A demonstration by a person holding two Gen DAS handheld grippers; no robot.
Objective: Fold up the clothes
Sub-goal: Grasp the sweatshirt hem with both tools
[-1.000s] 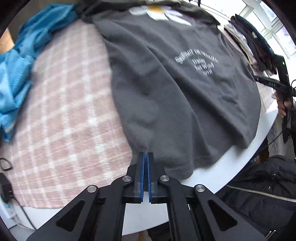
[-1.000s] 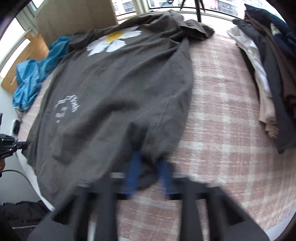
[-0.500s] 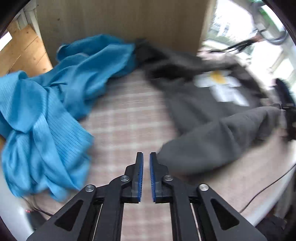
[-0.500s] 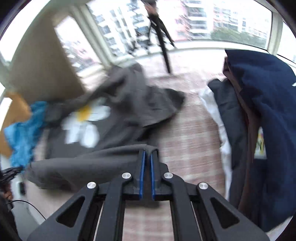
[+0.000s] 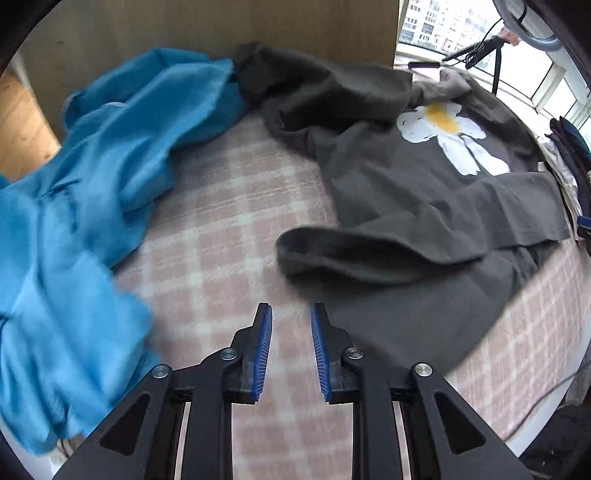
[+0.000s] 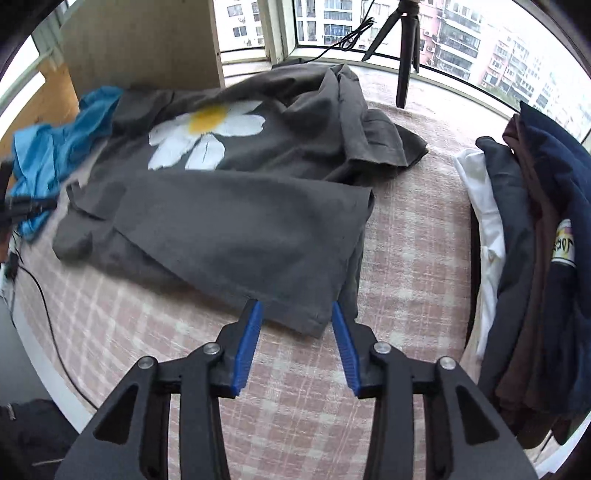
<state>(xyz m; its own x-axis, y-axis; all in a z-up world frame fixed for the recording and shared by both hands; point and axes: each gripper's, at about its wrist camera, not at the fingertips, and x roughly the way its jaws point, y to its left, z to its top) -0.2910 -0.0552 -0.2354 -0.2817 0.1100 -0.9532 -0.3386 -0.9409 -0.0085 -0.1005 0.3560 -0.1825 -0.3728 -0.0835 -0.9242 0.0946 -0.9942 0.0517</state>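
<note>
A dark grey T-shirt point(image 5: 424, 206) with a white and yellow daisy print point(image 6: 207, 136) lies on the pink checked tablecloth point(image 5: 229, 206), its lower part folded up over its body just below the daisy. My left gripper point(image 5: 291, 314) hovers over bare cloth beside the shirt's folded left edge; its jaws are opening with nothing between them. My right gripper point(image 6: 296, 314) is at the shirt's folded right corner point(image 6: 306, 317). Its jaws are opening too: the corner lies between the blue pads point(image 6: 247, 343), which stand clear of it.
A crumpled blue garment point(image 5: 92, 184) lies at the left, against a wooden board point(image 5: 221, 29). A stack of folded clothes point(image 6: 535, 240) lines the right side. A tripod point(image 6: 406, 55) stands by the window behind. A cable point(image 6: 44, 314) runs along the table's near left edge.
Both grippers were shut on the shirt's hem and carried it up towards the daisy, folding the shirt. Both have now let go and their jaws have spread; the hem lies on the shirt.
</note>
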